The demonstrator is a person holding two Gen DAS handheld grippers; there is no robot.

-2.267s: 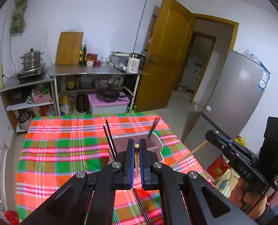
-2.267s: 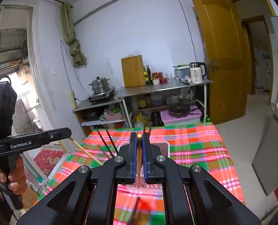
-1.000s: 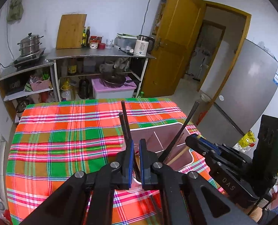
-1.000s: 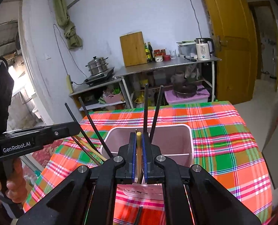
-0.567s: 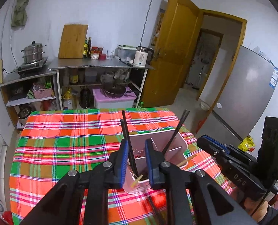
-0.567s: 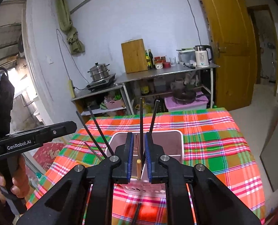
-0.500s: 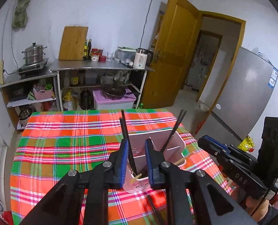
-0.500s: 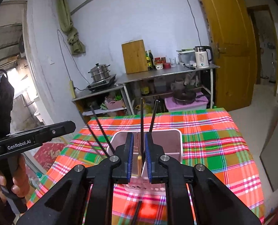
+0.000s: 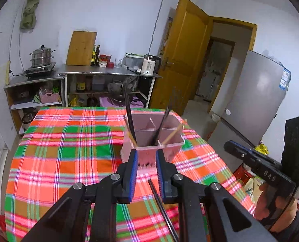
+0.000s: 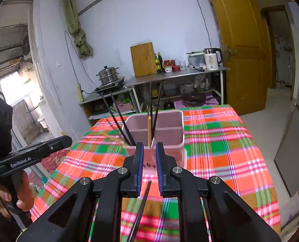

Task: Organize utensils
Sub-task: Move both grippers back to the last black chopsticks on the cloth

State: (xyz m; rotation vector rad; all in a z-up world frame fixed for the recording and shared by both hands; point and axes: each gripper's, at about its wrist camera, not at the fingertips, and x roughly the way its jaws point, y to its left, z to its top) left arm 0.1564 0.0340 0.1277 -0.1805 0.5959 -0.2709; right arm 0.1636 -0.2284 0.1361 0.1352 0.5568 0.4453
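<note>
Your left wrist view shows the grey fridge (image 9: 256, 100) and your right hand (image 9: 274, 207) on the other handle; your right wrist view shows instead the bright doorway and your left hand (image 10: 18, 193). Both views show the pink utensil holder (image 9: 149, 151) standing on the plaid tablecloth (image 9: 68, 151), toward its far right corner in the left view, with black chopsticks (image 9: 129, 113) and a wooden chopstick (image 9: 172, 135) leaning inside its compartments.

A second ago both pairs of jaws were pinched nearly together right at the holder, the right one on a wooden stick; now they stand slightly apart and both tools have drawn back from it.

Your left gripper (image 9: 146, 157) is parted and empty, the holder just beyond its tips. Your right gripper (image 10: 149, 151) is likewise parted and empty, facing the holder's near wall. One black chopstick (image 10: 141, 203) lies on the cloth below the jaws, near the table's front edge.
</note>
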